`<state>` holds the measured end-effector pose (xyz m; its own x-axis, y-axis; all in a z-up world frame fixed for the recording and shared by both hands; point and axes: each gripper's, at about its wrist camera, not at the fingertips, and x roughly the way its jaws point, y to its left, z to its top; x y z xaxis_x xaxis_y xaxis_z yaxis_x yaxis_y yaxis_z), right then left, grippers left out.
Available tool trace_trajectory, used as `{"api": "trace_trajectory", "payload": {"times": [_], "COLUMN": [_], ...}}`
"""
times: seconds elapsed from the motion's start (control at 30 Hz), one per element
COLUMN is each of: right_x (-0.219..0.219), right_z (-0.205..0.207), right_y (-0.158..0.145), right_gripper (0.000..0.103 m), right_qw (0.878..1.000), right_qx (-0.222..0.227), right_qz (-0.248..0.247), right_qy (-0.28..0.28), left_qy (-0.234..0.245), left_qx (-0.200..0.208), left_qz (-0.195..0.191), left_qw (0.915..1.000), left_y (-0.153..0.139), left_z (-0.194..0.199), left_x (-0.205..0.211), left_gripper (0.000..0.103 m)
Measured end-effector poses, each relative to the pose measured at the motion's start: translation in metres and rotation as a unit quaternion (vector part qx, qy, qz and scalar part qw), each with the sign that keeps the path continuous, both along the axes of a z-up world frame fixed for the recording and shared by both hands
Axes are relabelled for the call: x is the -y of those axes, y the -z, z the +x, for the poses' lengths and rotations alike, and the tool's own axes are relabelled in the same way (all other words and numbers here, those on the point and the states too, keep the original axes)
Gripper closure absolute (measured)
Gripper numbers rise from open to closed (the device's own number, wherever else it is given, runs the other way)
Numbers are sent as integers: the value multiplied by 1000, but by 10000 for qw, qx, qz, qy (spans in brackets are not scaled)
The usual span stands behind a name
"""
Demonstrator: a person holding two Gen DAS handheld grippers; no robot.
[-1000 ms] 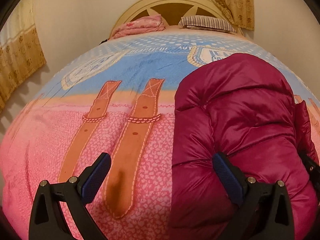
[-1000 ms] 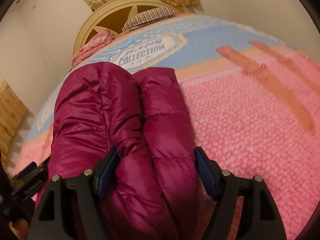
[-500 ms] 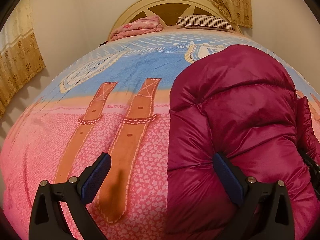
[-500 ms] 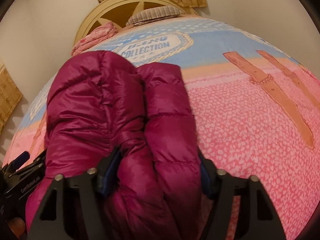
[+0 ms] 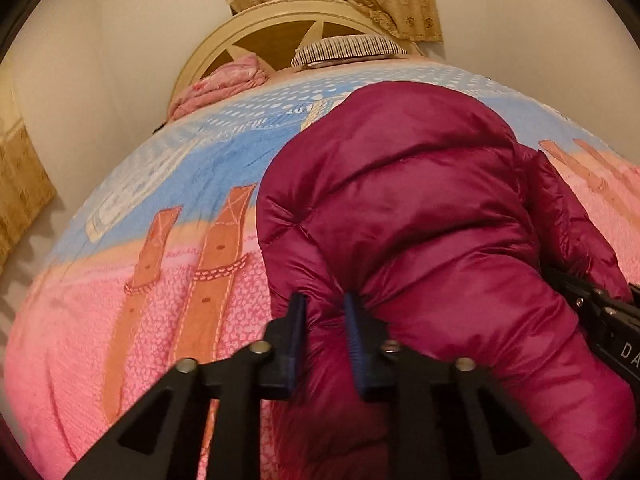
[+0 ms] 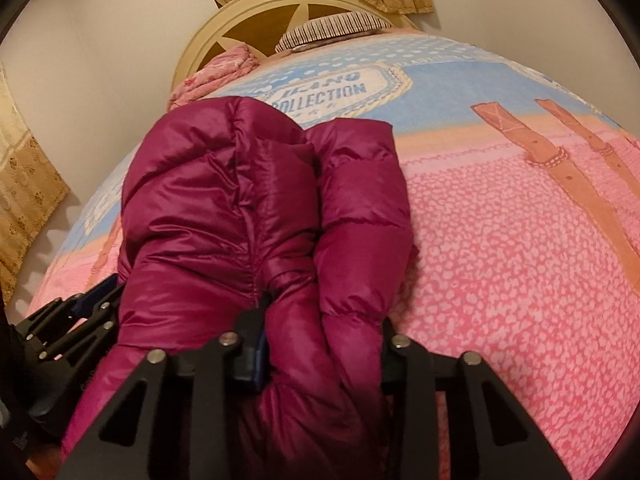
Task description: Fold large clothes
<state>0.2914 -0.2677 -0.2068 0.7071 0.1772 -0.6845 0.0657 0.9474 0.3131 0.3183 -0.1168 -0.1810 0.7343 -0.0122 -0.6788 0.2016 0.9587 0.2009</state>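
My feeds were warm and fairly dim, lit by yellowish indoor light. The puffy jacket carried soft sheen on its ridges (brightest low on the right), with no hard glare. Curtain shadows fell in scallops beside the bed. Both fisheye views bowed the bed strongly, the corners went black, and the near parts looked slightly soft.
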Motion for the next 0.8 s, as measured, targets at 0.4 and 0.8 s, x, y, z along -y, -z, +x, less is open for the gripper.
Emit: {"api": "trace_trajectory", "payload": {"times": [0.4,0.8], "right_x": [-9,-28], "right_z": [-26,-35], "right_y": [-17,-34], "right_gripper": [80,80], "right_qw": [9992,9974], "right_qx": [379,583], "right_qz": [75,125], "right_qy": [-138,-399], "left_qy": [-224,-438], "left_qx": [451,678], "left_qz": [218,74], "left_qw": [9985,9967], "left_y": [-38,-70], "left_z": [-32,-56], "left_x": [-12,-37], "left_gripper": [102,102]}}
